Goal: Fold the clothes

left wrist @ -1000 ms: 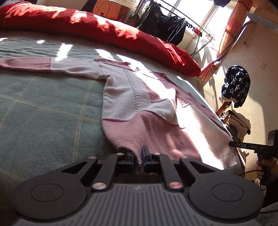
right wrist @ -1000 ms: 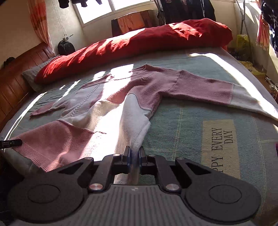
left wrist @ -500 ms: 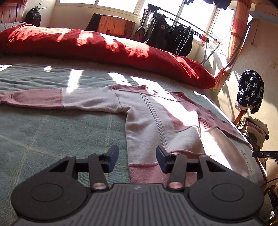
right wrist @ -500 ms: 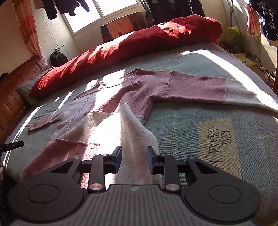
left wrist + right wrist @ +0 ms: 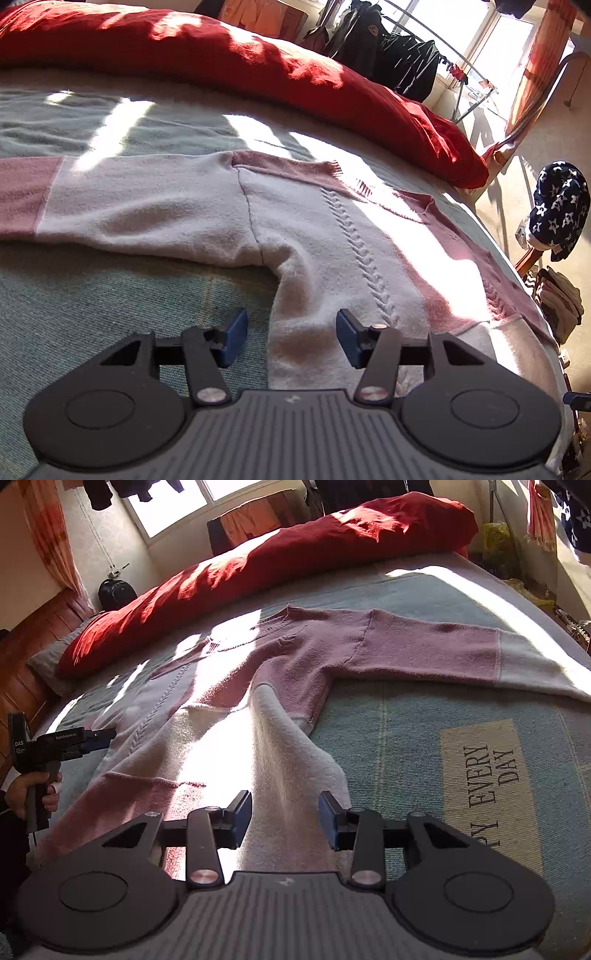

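Fuzzy knit sweater (image 5: 325, 236) on a coarse woven blanket (image 5: 406, 716), plush red duvet (image 5: 258, 62) behind (grippers look like matt black plastic).

Bed blanket (image 5: 424, 738) lies flat & bare on either side of the sweater (image 5: 288, 653); free passage there above the cloth. Red duvet (image 5: 295, 550) is heaped along the far edge and blocks reach past it. The sweater's raised ridge runs between the right gripper (image 5: 284, 818) fingers. Left gripper (image 5: 105, 736) w/ hand (image 5: 35, 788) occupies the sweater's other side. Clothes rack (image 5: 406, 55) stands beyond the bed.
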A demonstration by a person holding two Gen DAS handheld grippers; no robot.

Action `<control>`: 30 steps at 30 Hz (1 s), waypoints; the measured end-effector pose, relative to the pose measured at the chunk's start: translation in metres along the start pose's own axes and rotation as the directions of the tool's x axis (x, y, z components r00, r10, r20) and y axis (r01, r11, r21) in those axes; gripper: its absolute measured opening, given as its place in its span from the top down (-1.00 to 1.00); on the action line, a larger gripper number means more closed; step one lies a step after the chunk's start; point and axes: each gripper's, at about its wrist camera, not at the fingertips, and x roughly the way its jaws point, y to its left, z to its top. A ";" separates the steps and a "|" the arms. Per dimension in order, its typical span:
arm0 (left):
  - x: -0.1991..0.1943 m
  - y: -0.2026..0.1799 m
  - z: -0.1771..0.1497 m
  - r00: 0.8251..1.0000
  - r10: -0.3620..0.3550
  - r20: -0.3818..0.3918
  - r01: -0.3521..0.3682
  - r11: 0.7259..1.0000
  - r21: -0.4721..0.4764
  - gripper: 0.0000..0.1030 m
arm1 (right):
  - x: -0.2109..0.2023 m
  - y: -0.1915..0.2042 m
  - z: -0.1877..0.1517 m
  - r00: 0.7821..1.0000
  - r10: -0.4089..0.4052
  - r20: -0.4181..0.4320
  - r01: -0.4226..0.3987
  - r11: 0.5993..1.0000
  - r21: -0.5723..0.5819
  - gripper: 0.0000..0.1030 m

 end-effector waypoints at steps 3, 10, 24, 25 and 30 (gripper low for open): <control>0.006 -0.006 0.002 0.999 0.038 0.014 -0.039 0.998 0.056 0.79 | 0.007 -0.001 0.000 1.000 -0.001 -0.010 0.001 1.000 0.003 0.14; 0.002 -0.002 0.006 0.999 0.046 0.006 -0.047 0.998 0.043 0.65 | 0.012 0.001 0.005 1.000 0.016 0.003 -0.016 1.000 0.000 0.14; -0.071 -0.044 -0.025 0.999 0.045 0.022 -0.048 0.977 0.208 -0.25 | 0.078 -0.044 0.079 0.993 0.121 0.000 -0.120 0.982 0.149 0.14; -0.074 -0.044 -0.028 0.999 0.046 0.022 -0.050 0.977 0.208 -0.25 | 0.090 -0.048 0.082 0.993 0.117 -0.009 -0.113 0.978 0.175 0.15; -0.083 -0.043 -0.041 0.997 0.069 0.017 -0.071 0.978 0.198 -0.30 | 0.128 -0.056 0.085 0.990 0.135 -0.039 -0.123 0.969 0.215 0.39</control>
